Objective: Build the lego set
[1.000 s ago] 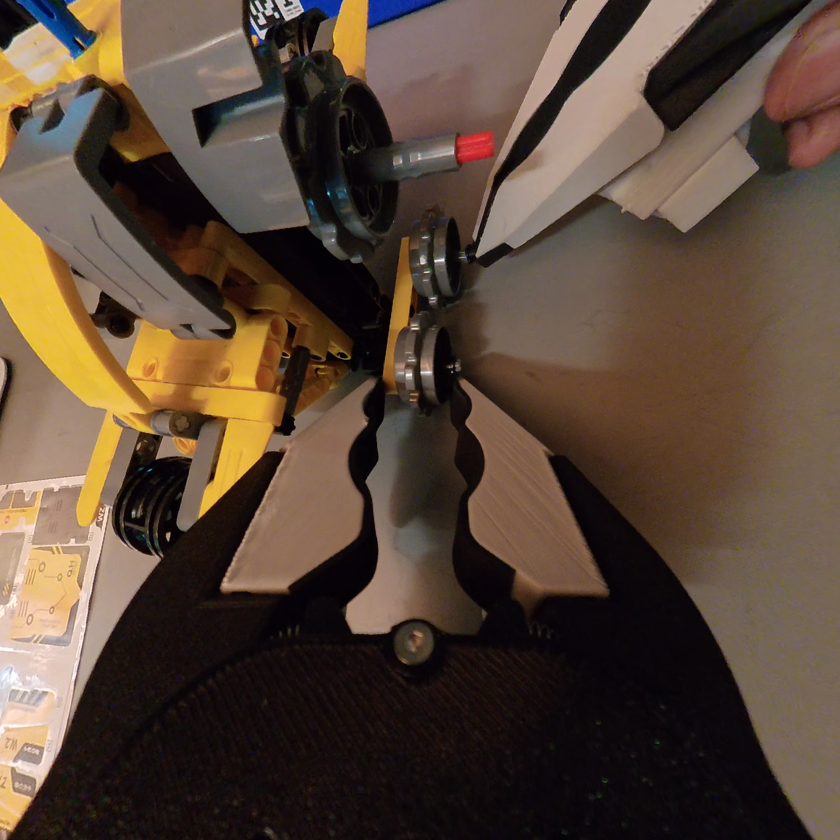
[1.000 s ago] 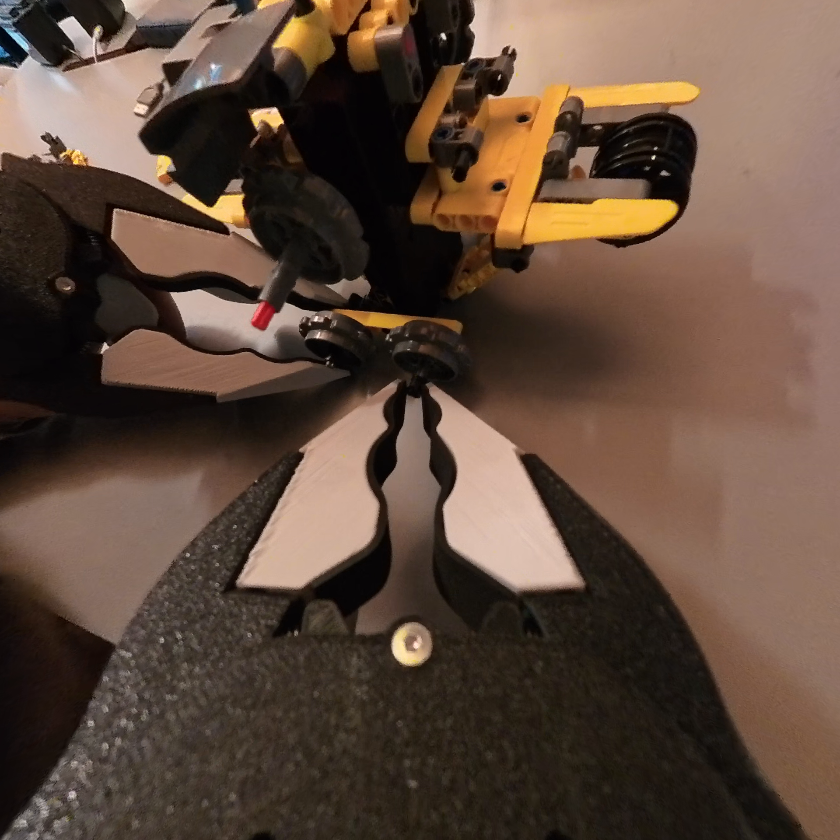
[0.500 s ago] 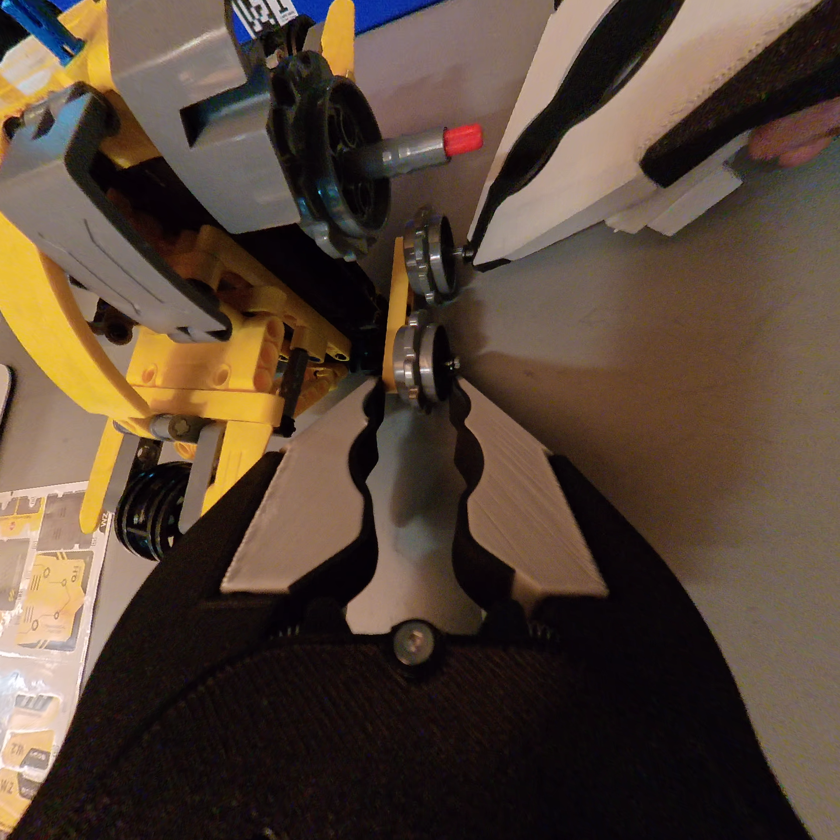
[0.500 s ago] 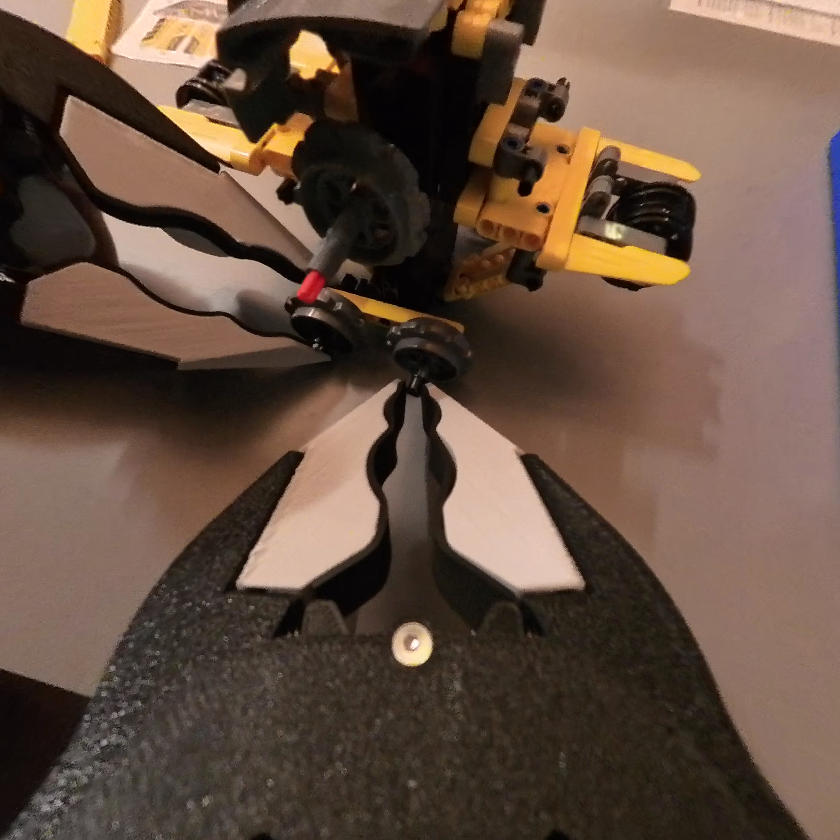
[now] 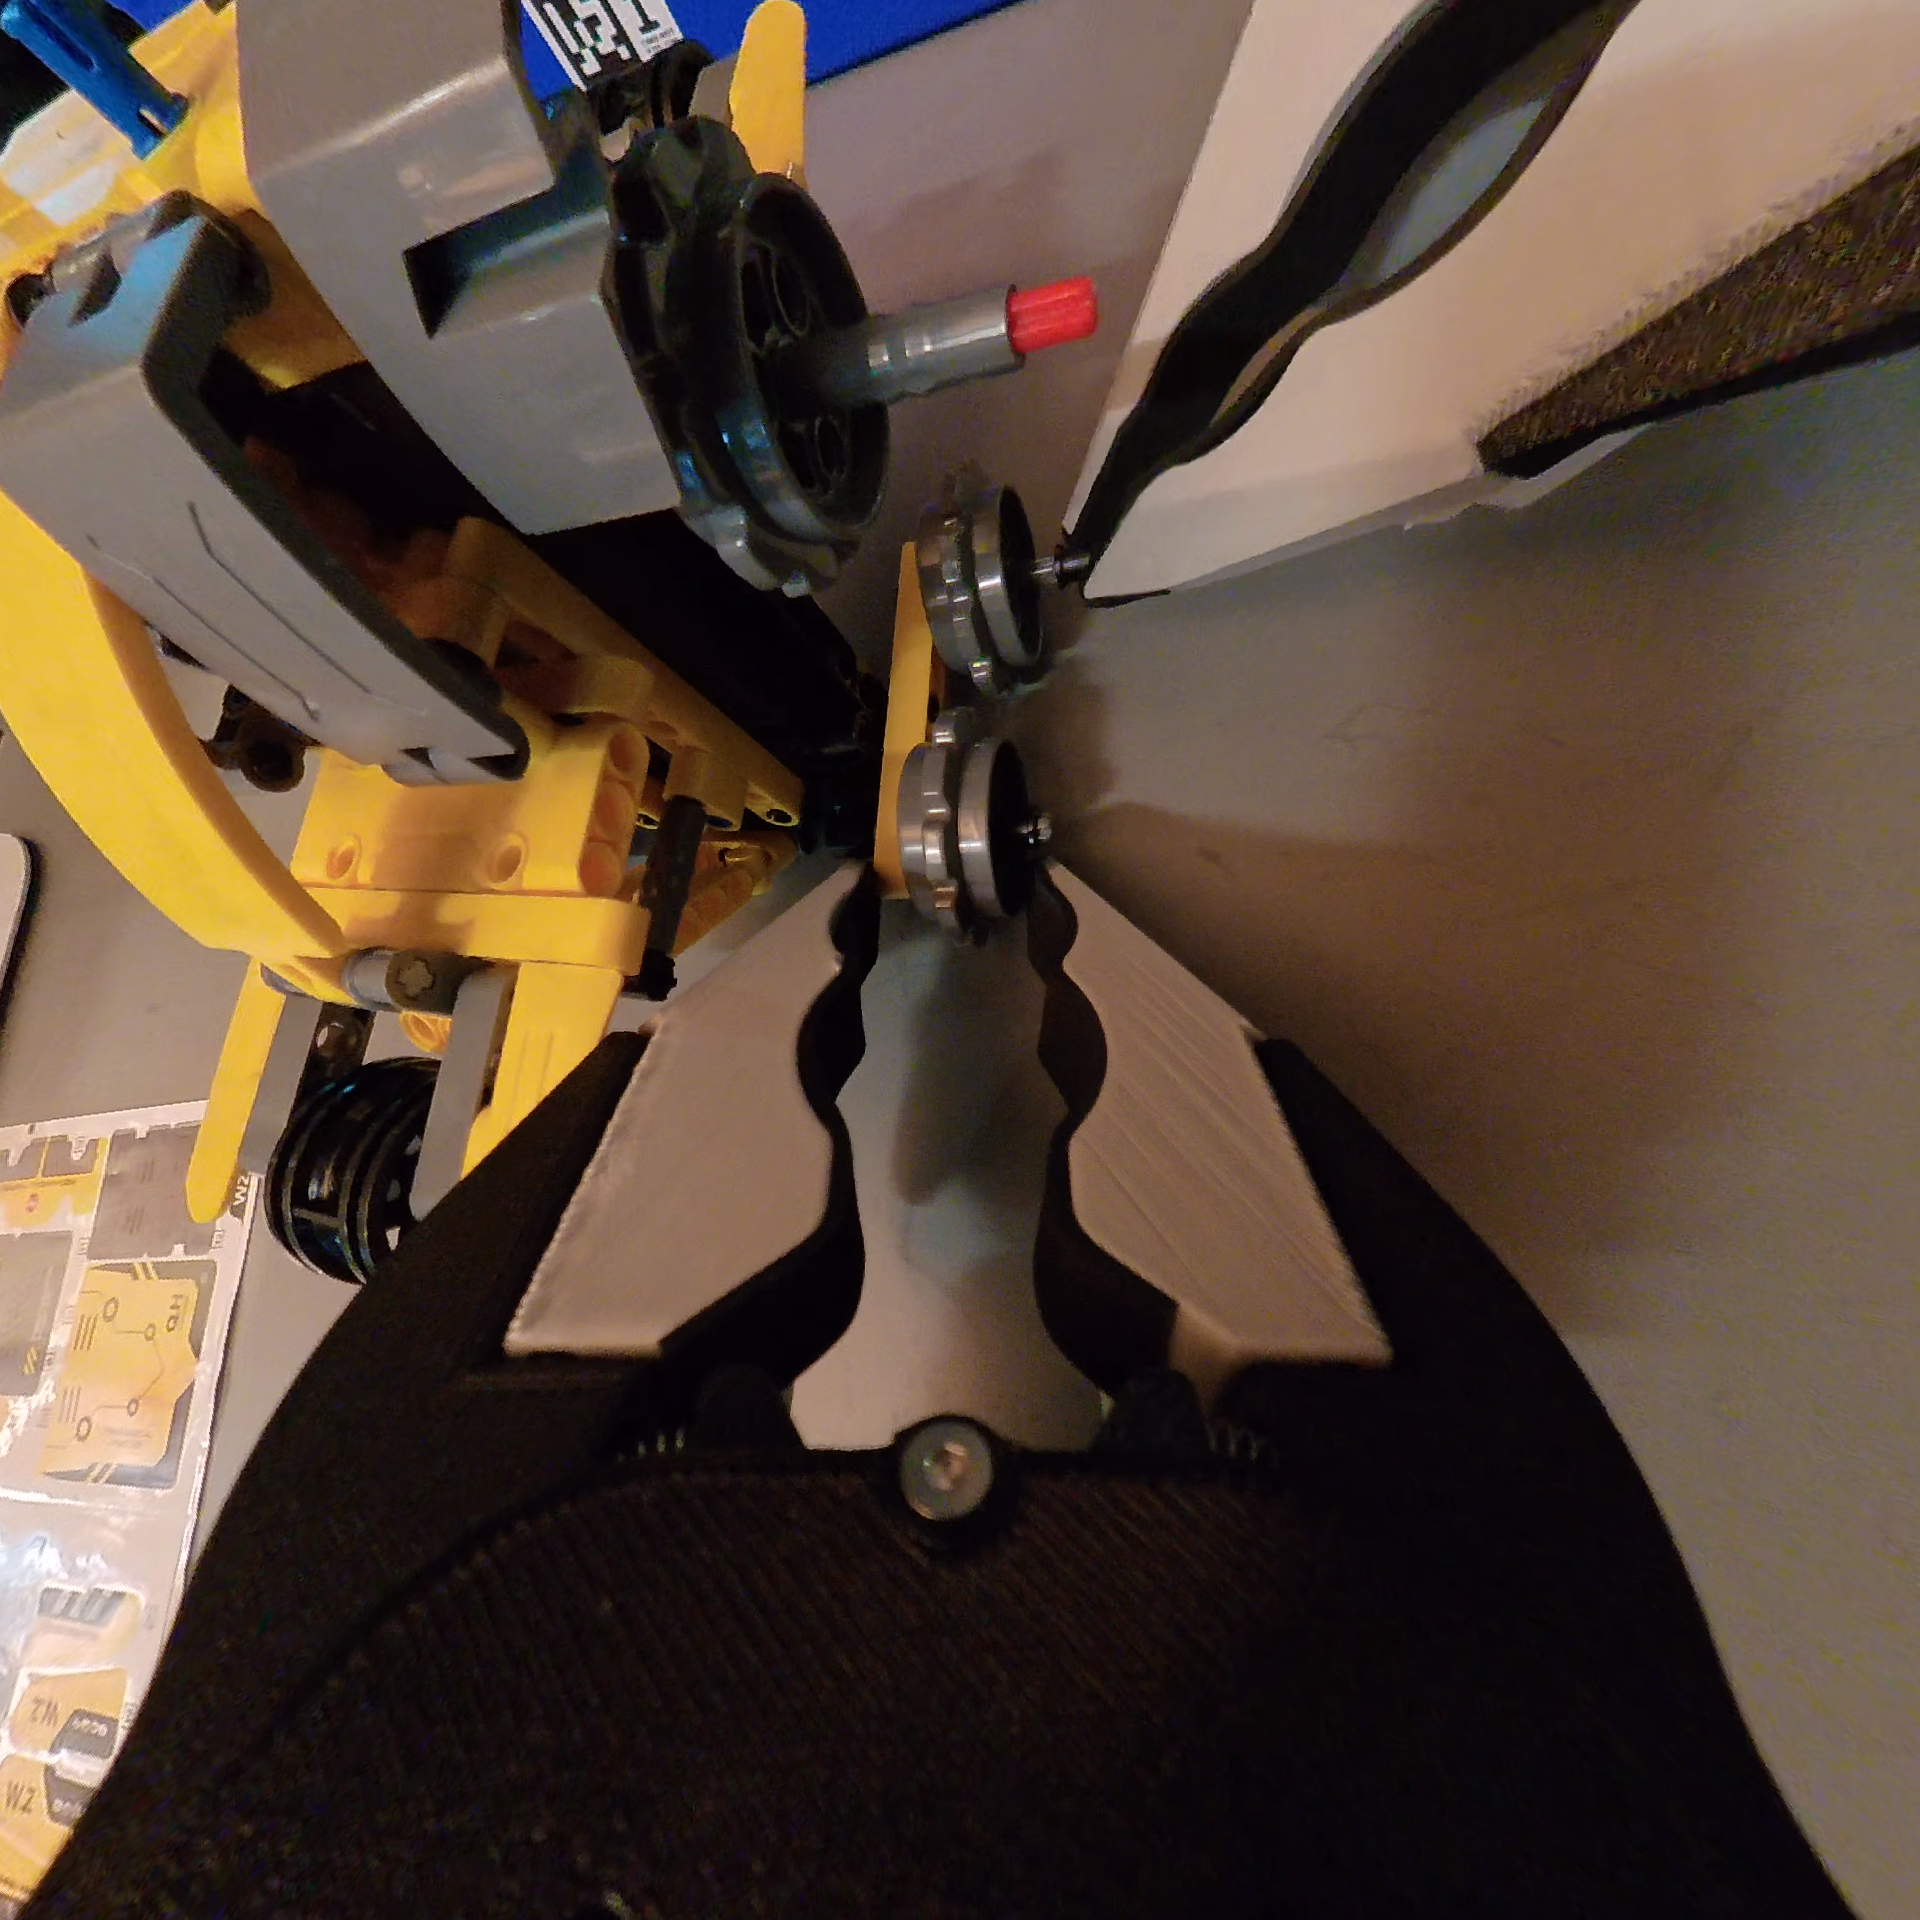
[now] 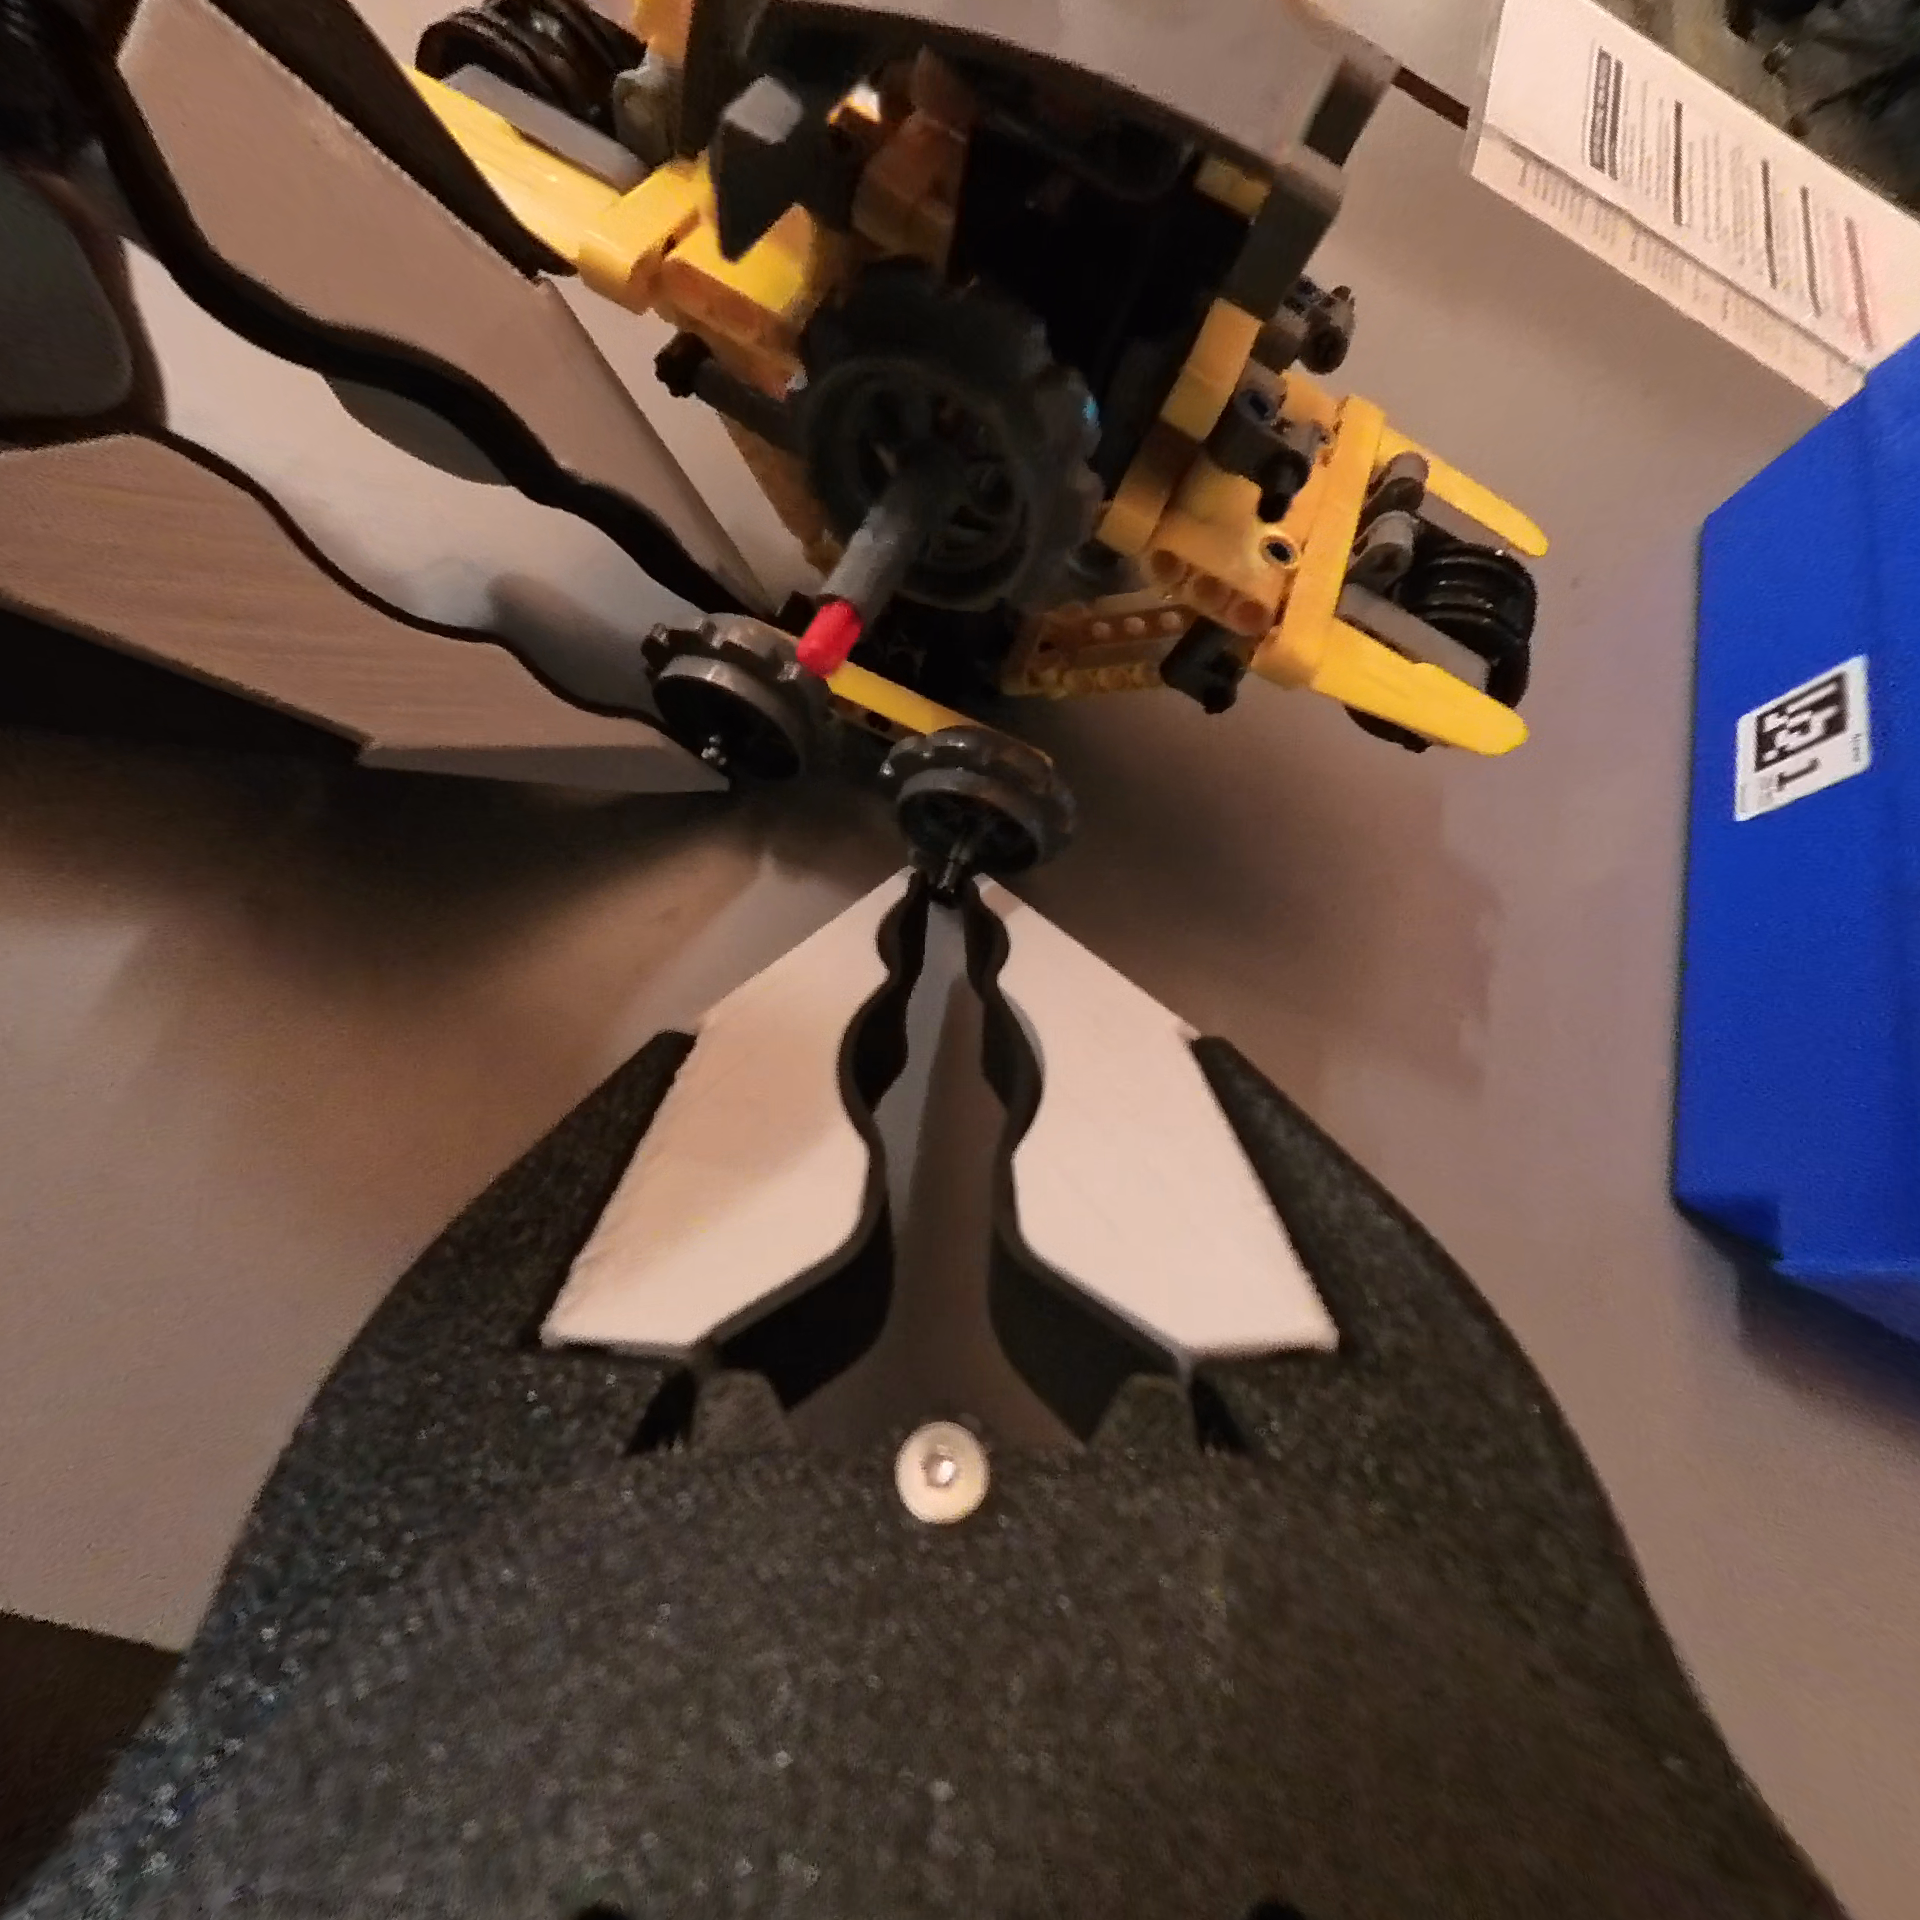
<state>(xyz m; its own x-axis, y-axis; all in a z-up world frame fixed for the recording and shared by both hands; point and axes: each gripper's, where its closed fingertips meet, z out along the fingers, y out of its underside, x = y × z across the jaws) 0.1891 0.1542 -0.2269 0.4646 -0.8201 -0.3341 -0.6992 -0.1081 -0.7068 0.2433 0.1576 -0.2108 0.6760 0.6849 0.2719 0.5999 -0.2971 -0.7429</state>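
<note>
- Pinching the thin black pin (image 6: 948, 871) that sticks out of the farther small wheel (image 6: 982, 800), the right gripper (image 6: 943, 896) has its fingers nearly closed on it; the pin runs straight along the fingers' line.
- The left gripper (image 5: 951, 899) stands wider, its fingers either side of the nearer small wheel (image 5: 961, 826); real clamping I cannot tell.
- Both wheels sit on one yellow beam (image 5: 902, 717) whose long axis runs from one gripper's tips to the other's, low on a yellow and grey brick-built model (image 5: 343, 520).
- A red-tipped axle (image 5: 977, 327) points out above the wheels.
- On the grey counter (image 5: 1455, 935): a sticker sheet (image 5: 94, 1351), a blue box (image 6: 1808, 935), a printed sheet (image 6: 1704, 197).
</note>
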